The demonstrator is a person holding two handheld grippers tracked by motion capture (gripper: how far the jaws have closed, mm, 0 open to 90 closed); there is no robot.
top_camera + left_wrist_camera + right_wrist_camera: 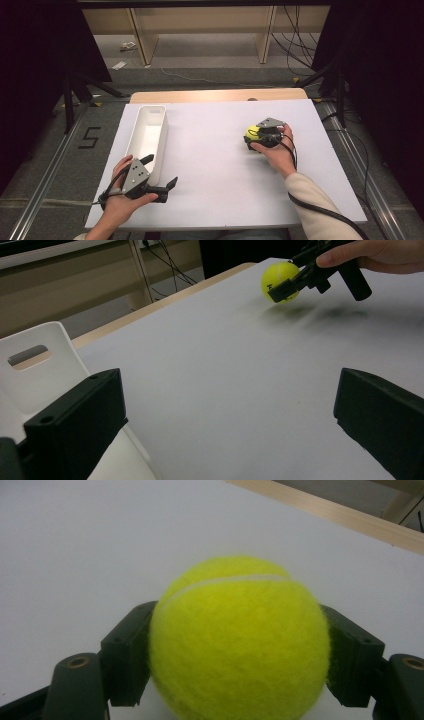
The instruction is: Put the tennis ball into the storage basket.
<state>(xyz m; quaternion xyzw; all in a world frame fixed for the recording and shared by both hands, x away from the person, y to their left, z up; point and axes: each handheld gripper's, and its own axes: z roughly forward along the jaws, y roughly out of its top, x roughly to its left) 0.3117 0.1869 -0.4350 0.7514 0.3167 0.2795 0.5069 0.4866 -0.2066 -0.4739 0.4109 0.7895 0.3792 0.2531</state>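
Grey floor, dark curtains and pale wooden furniture legs frame your workspace, with cables trailing across the floor at the back. Your white table (215,165) is the biggest thing before you, its wooden edge showing along the far side. Next in size comes the long white bin (148,137), lying lengthwise along the table's left side, with a slot handle in its end wall; it looks like the likely home for the ball, which would explain why it sits open and near your left hand.

Your left gripper (161,172) rests near the table's front edge, just beside the bin's near end, its jaws spread wide with nothing between them. It seems parked there, out of the way and ready.

Your right gripper (257,136) is on the table's right side, well apart from the bin, its jaws clamped on the tennis ball (240,640). In its own view each jaw presses a flank of the ball, a centred hold that should carry well.

Between the ball and the bin lies bare table; only your left gripper, near the bin's front end, could crowd the approach.
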